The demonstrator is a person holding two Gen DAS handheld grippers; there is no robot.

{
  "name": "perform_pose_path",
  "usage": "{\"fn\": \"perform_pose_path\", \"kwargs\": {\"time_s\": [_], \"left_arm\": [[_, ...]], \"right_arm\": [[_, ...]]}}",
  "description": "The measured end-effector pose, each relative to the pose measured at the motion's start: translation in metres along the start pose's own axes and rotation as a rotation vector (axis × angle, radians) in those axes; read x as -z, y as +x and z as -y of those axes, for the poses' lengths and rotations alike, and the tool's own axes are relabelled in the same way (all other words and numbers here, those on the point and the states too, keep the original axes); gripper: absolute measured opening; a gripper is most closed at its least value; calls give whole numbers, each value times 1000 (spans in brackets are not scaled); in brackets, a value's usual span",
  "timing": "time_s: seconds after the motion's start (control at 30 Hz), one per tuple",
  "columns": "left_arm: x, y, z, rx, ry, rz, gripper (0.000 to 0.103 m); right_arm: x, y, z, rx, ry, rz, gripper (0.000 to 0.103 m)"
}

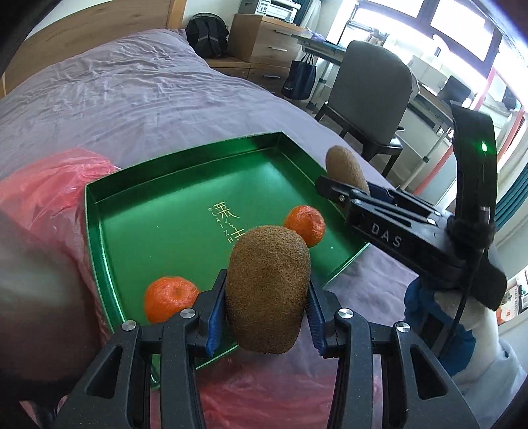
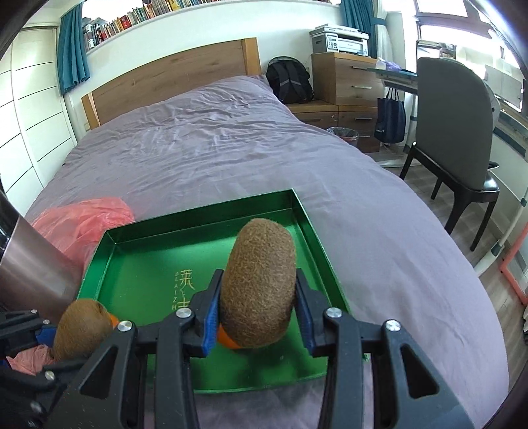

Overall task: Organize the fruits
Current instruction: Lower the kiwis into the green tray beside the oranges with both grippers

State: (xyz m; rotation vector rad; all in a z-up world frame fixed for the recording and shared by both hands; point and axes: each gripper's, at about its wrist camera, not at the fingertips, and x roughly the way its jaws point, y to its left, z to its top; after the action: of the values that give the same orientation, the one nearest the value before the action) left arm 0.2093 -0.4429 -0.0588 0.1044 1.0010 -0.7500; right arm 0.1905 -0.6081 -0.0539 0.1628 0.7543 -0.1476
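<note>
Kiwis, fuzzy brown ovals (image 1: 267,290) (image 2: 257,283), sit clamped in both grippers (image 1: 262,316) (image 2: 255,313); we lower them gently into the green metal tray (image 1: 184,155), clear of the oranges (image 1: 305,224).

Purple-sheeted bed (image 2: 231,148) with wooden headboard (image 2: 171,69), grey chair (image 2: 455,132), wooden drawers (image 2: 346,79) under a printer (image 2: 340,39), teal curtains (image 2: 72,49), bright windows (image 1: 429,19)

A kiwi (image 2: 257,283) hides most of one mandarin (image 2: 227,340) (right view).
</note>
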Motion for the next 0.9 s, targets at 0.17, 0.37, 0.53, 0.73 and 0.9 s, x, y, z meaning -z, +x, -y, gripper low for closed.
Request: {"fn": "perform_pose_path", "kwargs": {"time_s": [0.17, 0.37, 0.53, 0.73, 0.9], "left_arm": [[8, 23, -4, -20, 12, -36, 38], [14, 37, 2, -45, 44, -46, 38], [20, 37, 7, -55, 63, -53, 38], [22, 34, 11, -67, 61, -68, 38], [16, 31, 5, -73, 56, -71, 41]], "right_arm": [[-9, 41, -1, 3, -20, -53, 47], [-9, 67, -1, 12, -28, -113, 47], [-6, 78, -1, 19, -27, -140, 47], [-3, 77, 2, 12, -10, -133, 49], [-3, 74, 8, 9, 18, -135, 69]]}}
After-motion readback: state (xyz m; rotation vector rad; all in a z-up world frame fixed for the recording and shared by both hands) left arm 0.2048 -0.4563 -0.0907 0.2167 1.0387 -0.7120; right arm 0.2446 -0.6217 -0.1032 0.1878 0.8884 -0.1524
